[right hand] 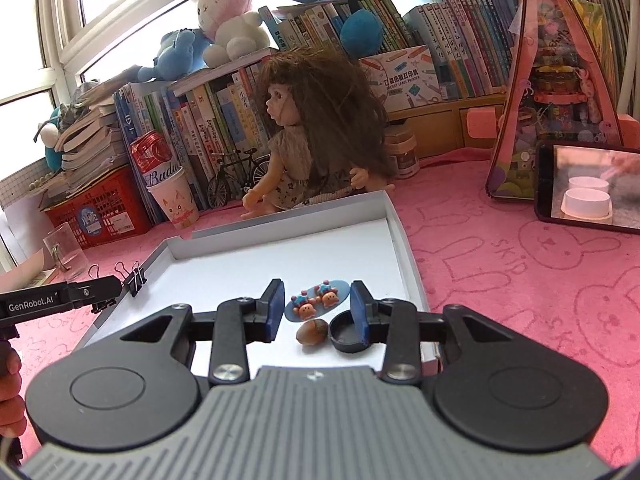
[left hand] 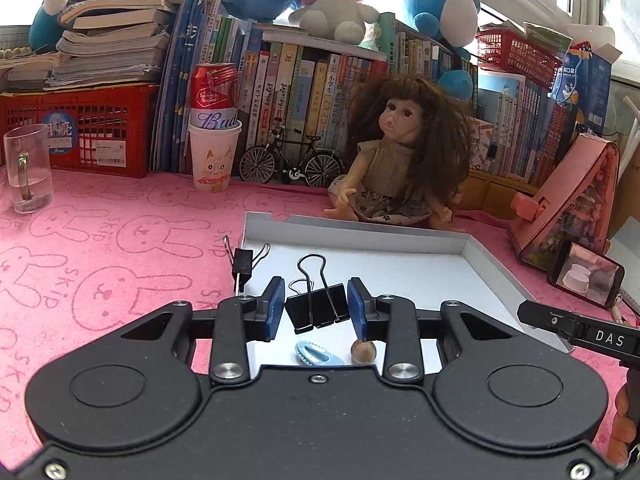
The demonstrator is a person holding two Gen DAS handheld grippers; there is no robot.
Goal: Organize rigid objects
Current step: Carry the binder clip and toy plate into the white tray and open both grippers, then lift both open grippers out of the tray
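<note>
Left wrist: my left gripper (left hand: 316, 308) hangs open around the large binder clip (left hand: 316, 310) lying in the white tray (left hand: 400, 240), pads not touching it; a small binder clip (left hand: 243, 261) sits on the tray's left rim, seemingly still to sort.

Right wrist: my right gripper (right hand: 317, 308) is open, holding nothing; hair clip (right hand: 316, 305), acorn (right hand: 312, 332) and black cap (right hand: 347, 334) already lie in the tray; I judge the task partly done.

Tray (right hand: 402, 240): shallow white box lid, lying flat on pink cloth.
Large binder clip (left hand: 316, 308): black, handles raised, inside tray.
Small binder clip (left hand: 243, 261): black, at tray's left rim.
Hair clip (right hand: 316, 305): blue oval with cartoon figures.
Acorn (right hand: 312, 331): brown, beside black cap (right hand: 346, 330).
</note>
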